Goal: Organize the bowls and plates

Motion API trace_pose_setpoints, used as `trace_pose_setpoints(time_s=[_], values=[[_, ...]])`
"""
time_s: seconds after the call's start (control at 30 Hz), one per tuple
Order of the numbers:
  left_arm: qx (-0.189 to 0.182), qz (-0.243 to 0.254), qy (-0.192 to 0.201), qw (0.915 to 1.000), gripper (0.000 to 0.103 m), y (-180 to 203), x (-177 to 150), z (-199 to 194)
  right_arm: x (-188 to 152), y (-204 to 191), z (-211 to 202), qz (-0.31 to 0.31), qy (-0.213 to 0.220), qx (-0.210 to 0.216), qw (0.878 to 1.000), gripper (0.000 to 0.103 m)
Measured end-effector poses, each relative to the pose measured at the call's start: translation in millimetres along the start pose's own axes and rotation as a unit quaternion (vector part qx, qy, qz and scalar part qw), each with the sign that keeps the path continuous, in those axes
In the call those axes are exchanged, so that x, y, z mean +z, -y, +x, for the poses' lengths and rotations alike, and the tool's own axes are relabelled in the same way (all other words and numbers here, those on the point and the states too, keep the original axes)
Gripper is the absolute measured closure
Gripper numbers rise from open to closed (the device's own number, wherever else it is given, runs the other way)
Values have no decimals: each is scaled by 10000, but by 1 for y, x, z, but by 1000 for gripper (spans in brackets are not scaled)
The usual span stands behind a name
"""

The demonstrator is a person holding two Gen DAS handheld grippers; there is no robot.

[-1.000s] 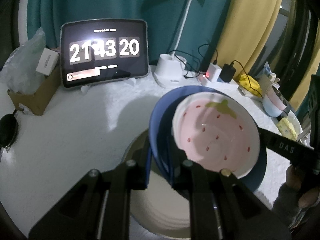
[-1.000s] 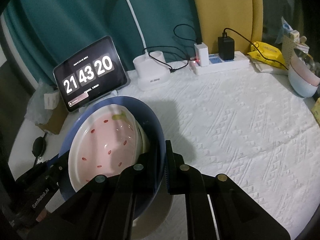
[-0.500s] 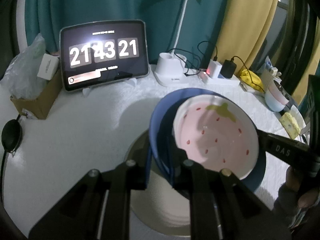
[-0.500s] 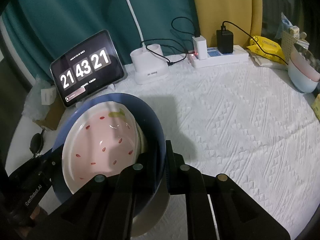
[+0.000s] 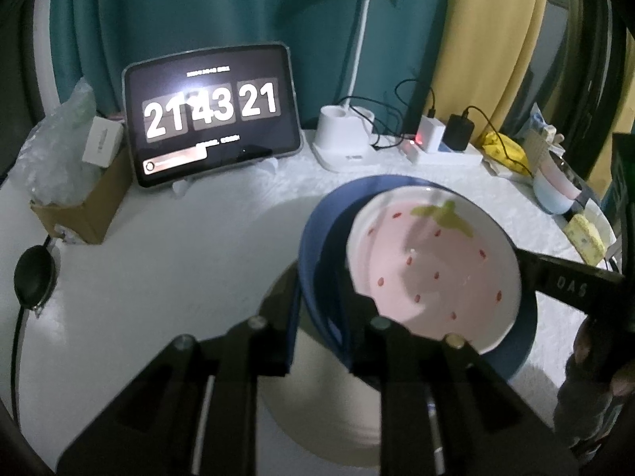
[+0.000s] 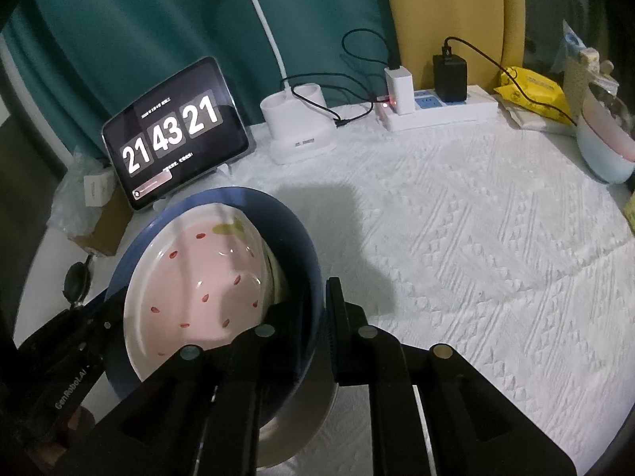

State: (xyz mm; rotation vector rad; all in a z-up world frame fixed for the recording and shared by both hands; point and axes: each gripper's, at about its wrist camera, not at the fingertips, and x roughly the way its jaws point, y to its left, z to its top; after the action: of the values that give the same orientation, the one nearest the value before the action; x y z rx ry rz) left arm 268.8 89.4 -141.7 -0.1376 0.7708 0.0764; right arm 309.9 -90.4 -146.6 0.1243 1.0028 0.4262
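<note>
Evidently the glazed, breakable blue ceramic bowl (image 5: 317,238), nesting a pink strawberry-patterned dish (image 5: 432,269), is best pinched at opposite rims, where the left gripper (image 5: 319,341), just easing open, and the clenched right gripper (image 6: 313,329) are seated.

Both grippers: matte black, angular linkage arms, 2 fingers each.

Left gripper (image 5: 319,337): round silver screw heads at the linkage pivots, 4 visible in its own view; flat black fingers (image 5: 278,341) with a blue edge strip. From the right wrist view its body (image 6: 59,361) carries white "GenRobot.AI" lettering.

Right gripper (image 6: 321,341): same build, 4 silver pivot screws, ribbed blue strip along the inner finger edge. From the left wrist view its arm (image 5: 571,283) shows pale "DAS" lettering.

A hand (image 5: 595,361) shows at the frame edge, dark sleeve below it.
</note>
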Motion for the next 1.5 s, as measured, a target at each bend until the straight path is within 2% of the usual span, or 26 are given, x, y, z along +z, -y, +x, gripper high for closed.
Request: trace_pose_setpoints(time_s=[0.07,0.27,0.33,0.43,0.63,1.0,1.07,1.13,1.37,1.43,1.5], values=[[18,6,24,10000,83,0,-1,-2,-1,0,-1,-9,12,-21,10000,91],[116,11,54,9999,76,0,-4,-9,-2,3,-4,-35,105,-302,9995,76],[188,-18,68,9998,66,-1,-5,-12,-2,4,-6,-44,109,-335,9994,74],[194,-70,104,9997,57,-4,-6,-16,-4,6,-8,-28,126,-392,9991,69],[170,10,200,9997,56,3,-8,-28,-5,7,-26,-70,337,-379,9987,56],[104,221,500,9985,54,24,-18,-56,-20,15,-52,-137,533,-571,9968,55],[49,225,523,9984,49,28,-22,-61,-24,17,-58,-151,566,-616,9964,55],[-2,220,552,9982,38,32,-26,-67,-28,19,-64,-158,602,-656,9959,55],[-76,371,639,9972,32,49,-39,-85,-43,28,-89,-174,778,-781,9938,55],[-113,397,667,9969,23,53,-43,-90,-47,30,-94,-166,810,-799,9934,55],[-151,427,702,9965,18,57,-47,-96,-53,32,-101,-164,853,-824,9928,55]])
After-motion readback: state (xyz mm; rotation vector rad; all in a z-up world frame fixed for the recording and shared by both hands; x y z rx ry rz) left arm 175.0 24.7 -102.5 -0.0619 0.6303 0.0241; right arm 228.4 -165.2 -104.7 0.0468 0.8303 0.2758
